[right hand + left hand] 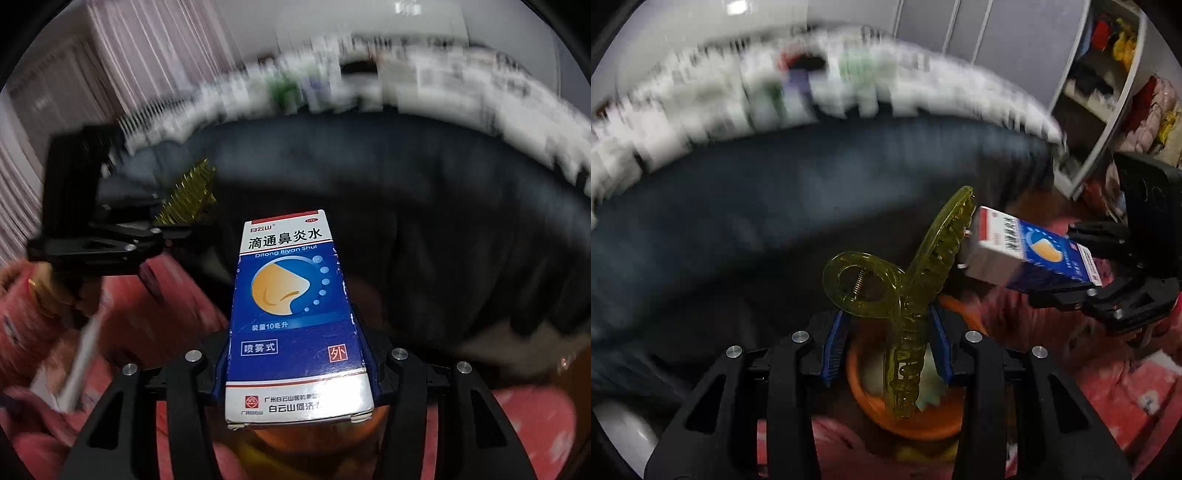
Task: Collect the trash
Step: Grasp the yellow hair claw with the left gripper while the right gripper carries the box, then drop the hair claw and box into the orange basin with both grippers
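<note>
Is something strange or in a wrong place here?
One thing is odd: the left gripper holds a yellow hair claw clip above the orange bin. It seems whole, not trash. The right gripper holds a nasal spray box, its bottom edge scuffed.

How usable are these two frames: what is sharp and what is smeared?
Left wrist view: hair claw and left gripper sharp; bedding and shelves behind streaked by motion. Right wrist view: medicine box print readable; background and left gripper smeared. Both fisheye-bent, dim.
</note>
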Motion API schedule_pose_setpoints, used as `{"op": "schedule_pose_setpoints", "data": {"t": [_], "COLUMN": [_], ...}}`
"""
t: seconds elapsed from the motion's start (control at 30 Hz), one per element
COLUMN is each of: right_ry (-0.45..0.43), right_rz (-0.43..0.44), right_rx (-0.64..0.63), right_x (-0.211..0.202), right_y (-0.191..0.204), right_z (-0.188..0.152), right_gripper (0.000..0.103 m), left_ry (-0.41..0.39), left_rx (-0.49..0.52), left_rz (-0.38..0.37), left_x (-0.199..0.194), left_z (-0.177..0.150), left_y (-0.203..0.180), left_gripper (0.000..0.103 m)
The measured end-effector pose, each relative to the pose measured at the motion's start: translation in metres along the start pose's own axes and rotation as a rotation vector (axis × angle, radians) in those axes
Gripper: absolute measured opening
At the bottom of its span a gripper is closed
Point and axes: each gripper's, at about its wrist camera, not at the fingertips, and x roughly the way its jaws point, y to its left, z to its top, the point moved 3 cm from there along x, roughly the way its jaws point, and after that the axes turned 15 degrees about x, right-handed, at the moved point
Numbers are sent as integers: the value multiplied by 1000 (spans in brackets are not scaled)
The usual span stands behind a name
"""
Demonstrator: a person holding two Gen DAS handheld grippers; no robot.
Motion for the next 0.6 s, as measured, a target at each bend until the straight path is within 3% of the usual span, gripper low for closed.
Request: {"op": "schedule_pose_setpoints", "data": {"t": [0.2,0.3,0.33,0.4,0.47,0.5,0.6], "right_ry": [238,301,310,327,313,310,291], "right_rz": [-142,-160,-160,-155,-159,-147,-140], "right_rx": [44,87,95,122,139,153,180], "right_x": [72,93,96,102,101,100,96], "right_y": [-25,-38,-39,-46,-50,-53,-57], "right_z": [-32,-36,-36,-36,-35,-35,-34], "right_gripper": [53,53,53,79,82,82,82], "left_ry": [342,448,470,492,497,497,491], "left_rx": [-65,-105,-110,-111,-108,-107,-108], "left_rz": [-56,-82,-80,-79,-70,-61,-37], "left_x": [110,146,154,163,168,169,169], "left_z": [-38,-43,-42,-37,-30,-26,-18], "left_y": [-15,-15,-15,-15,-15,-14,-15], "left_gripper": [39,39,39,39,46,58,60]}}
